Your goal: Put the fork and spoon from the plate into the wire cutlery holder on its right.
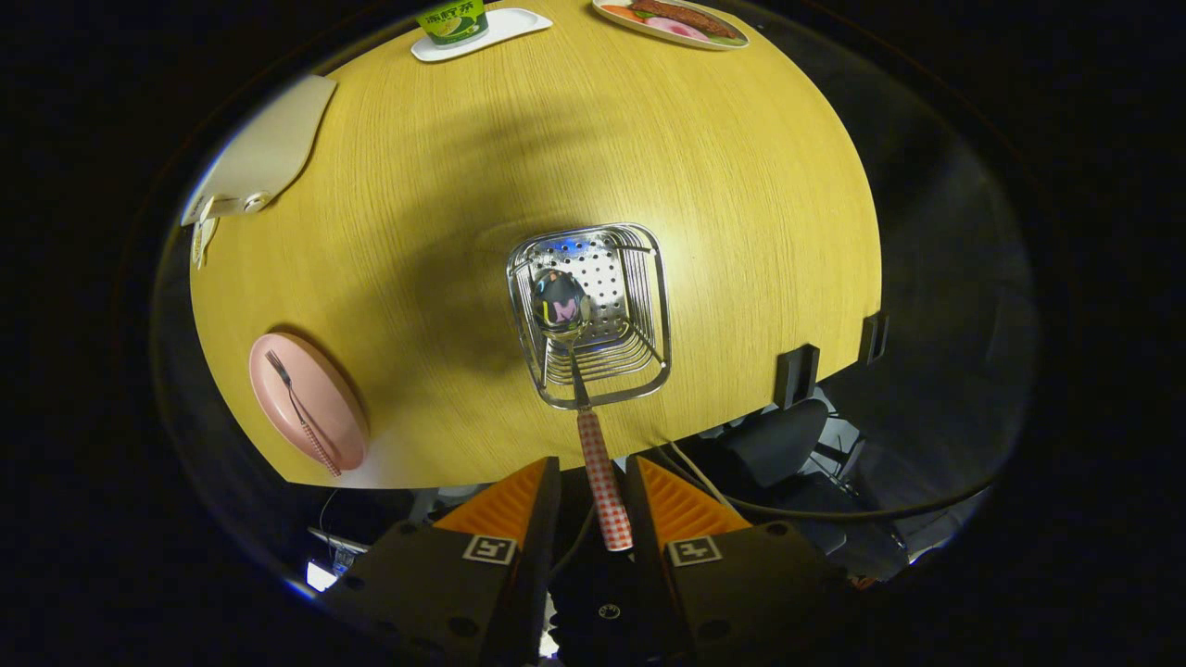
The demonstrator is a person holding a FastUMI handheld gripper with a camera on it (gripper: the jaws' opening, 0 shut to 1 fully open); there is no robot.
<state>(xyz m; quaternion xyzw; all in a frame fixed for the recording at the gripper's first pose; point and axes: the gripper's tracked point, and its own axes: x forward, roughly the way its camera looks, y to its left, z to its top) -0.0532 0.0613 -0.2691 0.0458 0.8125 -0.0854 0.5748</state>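
1. The gripper is showing at the bottom centre of the frame, its two orange fingers standing a little apart, with a narrow gap between them.
2. A spoon is sitting in that gap. Its red-and-white checked handle is running down between the fingers, lying closer to the right one. Whether both fingers are pressing on the handle cannot be told.
3. The spoon's shiny bowl is pointing away from the fingers and hanging over the open mouth of the wire cutlery holder, just ahead of the fingertips, in the middle of the frame.
4. The holder is standing on a round wooden table, near its lower right edge.
5. A pink plate is lying at the lower left of the frame, well apart from the holder.
6. A fork with a matching checked handle is resting on that plate.
7. At the top of the frame, a green cup is standing on a small white tray, and a plate of food is lying to its right.
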